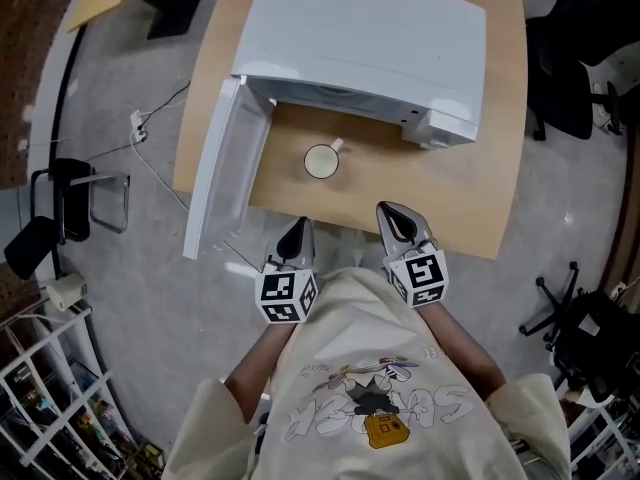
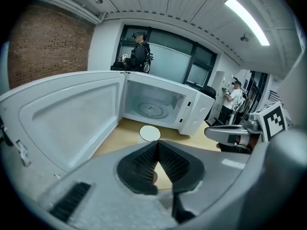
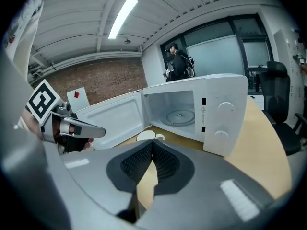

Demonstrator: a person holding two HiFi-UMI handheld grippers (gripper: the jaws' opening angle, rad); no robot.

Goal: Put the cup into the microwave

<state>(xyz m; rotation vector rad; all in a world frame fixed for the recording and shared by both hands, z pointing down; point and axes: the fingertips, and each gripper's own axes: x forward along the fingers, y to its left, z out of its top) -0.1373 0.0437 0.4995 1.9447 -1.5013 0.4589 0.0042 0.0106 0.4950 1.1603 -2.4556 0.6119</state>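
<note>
A white cup [image 1: 321, 161] with a small handle stands on the wooden table [image 1: 470, 198], just in front of the white microwave [image 1: 360, 38]. The microwave's door [image 1: 225, 168] is swung wide open to the left, and the glass turntable [image 2: 151, 109] inside is bare. Both grippers hover at the table's near edge, short of the cup. My left gripper [image 1: 297, 226] is shut and empty, its pads [image 2: 165, 159] meeting at the tip. My right gripper [image 1: 392, 213] also shows its jaws together with nothing held. The cup [image 2: 149, 133] sits beyond the left tips and shows as well in the right gripper view [image 3: 146, 136].
The open door overhangs the table's left edge. Black office chairs [image 1: 570, 68] stand to the right, another chair [image 1: 60, 208] and a wire rack [image 1: 50, 398] to the left. Cables [image 1: 150, 158] lie on the floor. People [image 2: 139, 54] stand in the background.
</note>
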